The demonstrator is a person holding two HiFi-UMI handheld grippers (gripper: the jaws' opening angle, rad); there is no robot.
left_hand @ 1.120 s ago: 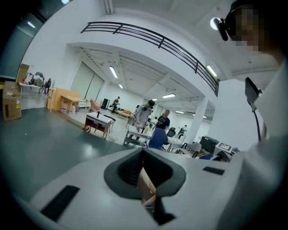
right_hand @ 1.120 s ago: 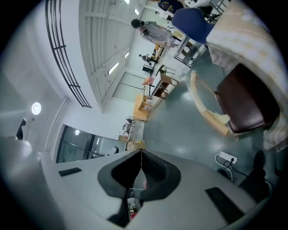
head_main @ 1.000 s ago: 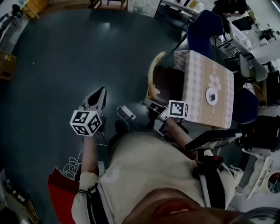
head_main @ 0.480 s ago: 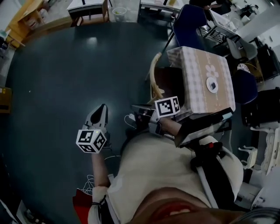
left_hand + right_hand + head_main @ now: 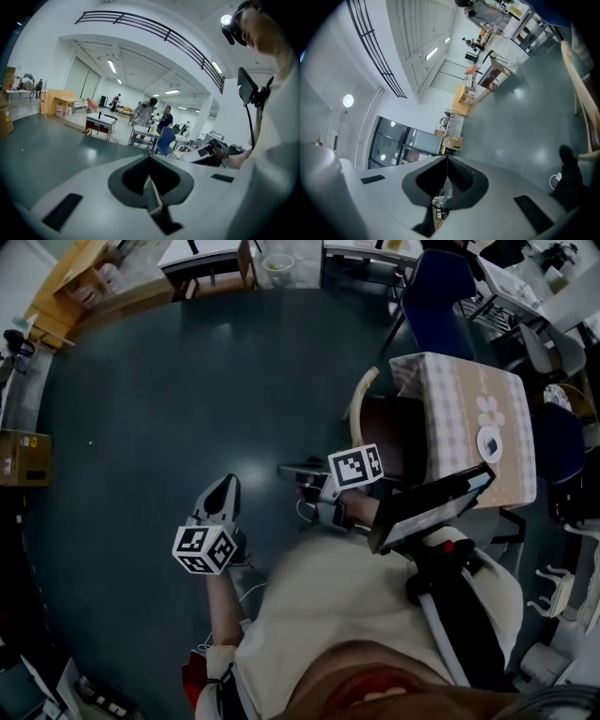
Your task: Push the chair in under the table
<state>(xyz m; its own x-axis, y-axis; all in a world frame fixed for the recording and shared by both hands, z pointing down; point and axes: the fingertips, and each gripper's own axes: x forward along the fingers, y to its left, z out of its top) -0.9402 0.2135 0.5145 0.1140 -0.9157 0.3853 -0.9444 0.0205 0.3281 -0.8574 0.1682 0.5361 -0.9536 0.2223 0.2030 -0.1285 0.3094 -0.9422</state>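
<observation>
The chair, with a curved pale wooden back (image 5: pixel 359 395) and a dark seat (image 5: pixel 389 432), stands at the left side of the table (image 5: pixel 459 399), which wears a checked cloth. Part of its seat lies under the table's edge. My right gripper (image 5: pixel 283 469) is shut and holds nothing; it points left, away from the chair, and its tip is a little left of the chair's back. The chair's back rail (image 5: pixel 581 98) shows at the right gripper view's right edge. My left gripper (image 5: pixel 228 481) hangs shut and holds nothing over the dark floor, well left of the chair.
A blue office chair (image 5: pixel 436 287) stands beyond the table, and another dark blue seat (image 5: pixel 562 442) sits at its right. A cardboard box (image 5: pixel 23 457) is at the far left, with desks and a white bin (image 5: pixel 278 263) at the top. A white disc (image 5: pixel 489 442) lies on the table.
My right gripper has swung left, off the table corner and past the chair's back. The left gripper has drawn back from the chair, nearer to my body. The head view has shifted.
</observation>
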